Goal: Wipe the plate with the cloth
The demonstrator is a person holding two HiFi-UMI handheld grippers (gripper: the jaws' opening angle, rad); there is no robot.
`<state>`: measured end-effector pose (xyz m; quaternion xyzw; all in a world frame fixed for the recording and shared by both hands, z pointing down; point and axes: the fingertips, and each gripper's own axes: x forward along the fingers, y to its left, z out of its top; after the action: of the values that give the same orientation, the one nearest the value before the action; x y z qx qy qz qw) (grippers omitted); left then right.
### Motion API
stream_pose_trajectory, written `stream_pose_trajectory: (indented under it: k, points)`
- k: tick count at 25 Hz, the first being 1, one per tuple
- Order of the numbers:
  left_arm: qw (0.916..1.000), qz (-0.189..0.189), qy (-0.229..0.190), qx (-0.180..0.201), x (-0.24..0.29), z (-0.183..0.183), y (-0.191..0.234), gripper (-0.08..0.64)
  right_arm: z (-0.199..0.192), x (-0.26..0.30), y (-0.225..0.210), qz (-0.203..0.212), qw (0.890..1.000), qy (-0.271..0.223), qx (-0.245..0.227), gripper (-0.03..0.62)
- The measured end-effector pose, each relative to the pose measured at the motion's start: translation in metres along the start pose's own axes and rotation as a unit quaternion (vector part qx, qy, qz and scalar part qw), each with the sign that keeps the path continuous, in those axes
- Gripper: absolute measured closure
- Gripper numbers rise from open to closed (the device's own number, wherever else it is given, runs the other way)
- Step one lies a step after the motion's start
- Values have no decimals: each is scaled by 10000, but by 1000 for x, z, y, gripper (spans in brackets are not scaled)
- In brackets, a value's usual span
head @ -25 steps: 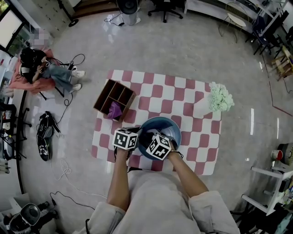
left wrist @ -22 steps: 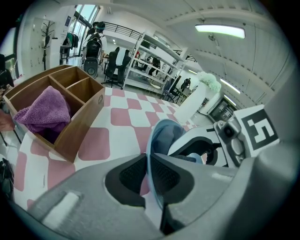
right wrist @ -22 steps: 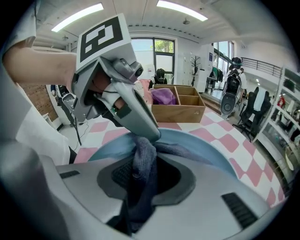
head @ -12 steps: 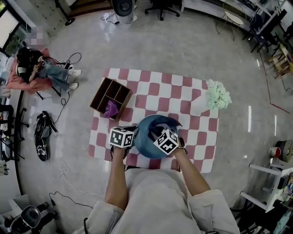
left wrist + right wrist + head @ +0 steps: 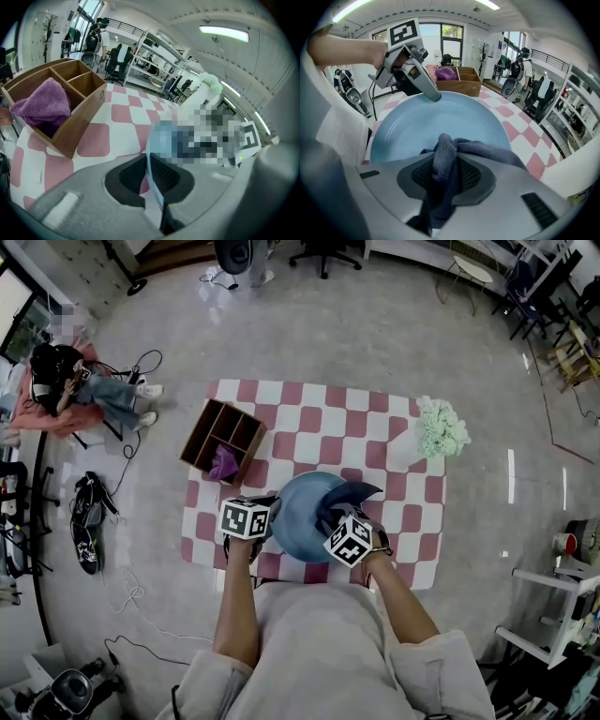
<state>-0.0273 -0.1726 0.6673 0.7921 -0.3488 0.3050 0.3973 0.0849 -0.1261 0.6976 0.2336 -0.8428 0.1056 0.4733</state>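
A light blue plate (image 5: 302,516) is held tilted above the checked table, its face turned toward the right gripper. My left gripper (image 5: 261,517) is shut on the plate's left rim (image 5: 152,173), seen edge-on between the pads. My right gripper (image 5: 339,521) is shut on a dark blue-grey cloth (image 5: 446,161), whose folds lie against the lower part of the plate's face (image 5: 440,123). In the head view the cloth (image 5: 343,496) sticks out past the plate's right edge. The left gripper (image 5: 437,96) shows at the plate's far rim in the right gripper view.
A wooden divided box (image 5: 222,441) holding a purple cloth (image 5: 224,464) stands at the table's back left. A white vase with pale green flowers (image 5: 439,430) stands at the back right. The red-and-white checked table (image 5: 375,432) lies beneath. A person sits on the floor far left.
The plate has been lifted off the table and tilted up. The right gripper with the cloth has shifted right and toward me, the cloth now trailing over the plate's right side.
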Motion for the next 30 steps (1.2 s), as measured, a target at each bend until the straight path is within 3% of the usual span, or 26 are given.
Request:
stream_pose_trajectory:
  k: [6,16,23,30]
  points:
    - [10000,-28,12,-3,2,-1,2,529,-19,-3,23,331,9990,236,-196,497]
    - [9998,119,97,136,1,-6,0,531,-27,-9,69,1520,9865,559,-262,495]
    - [9998,162,39,108,0,-7,2,531,-16,-5,105,2246,9693,713,-699,497]
    - [9998,168,-59,8,-2,-10,3,531,11,8,135,2473,9572,631,-1364,497]
